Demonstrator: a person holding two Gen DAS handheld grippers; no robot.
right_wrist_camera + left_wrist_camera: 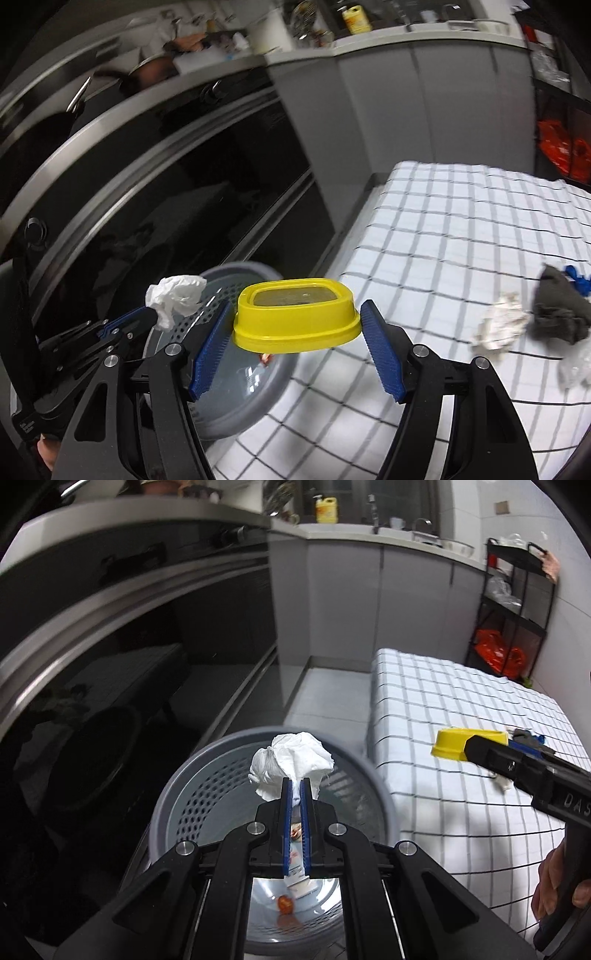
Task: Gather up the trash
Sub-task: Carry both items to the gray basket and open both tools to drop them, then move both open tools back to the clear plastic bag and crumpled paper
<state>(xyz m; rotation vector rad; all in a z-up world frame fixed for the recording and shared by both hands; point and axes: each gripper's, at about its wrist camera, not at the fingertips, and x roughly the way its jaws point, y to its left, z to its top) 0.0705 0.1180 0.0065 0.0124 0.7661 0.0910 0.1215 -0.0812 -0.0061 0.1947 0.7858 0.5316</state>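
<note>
Tissue (291, 762) pinched in left tool (295, 786), over bin (177, 805)

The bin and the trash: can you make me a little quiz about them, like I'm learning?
1. True or false: the left gripper holds a crumpled tissue above the bin.
2. What does the right gripper carry? A) a lid B) a spoon C) a cup
3. Fill in: a white wad and a grey cloth lie on the checked ______.

Key: 1 true. 2 A, the yellow lid sits between the fingers, off the cloth. 3 tablecloth.
</note>
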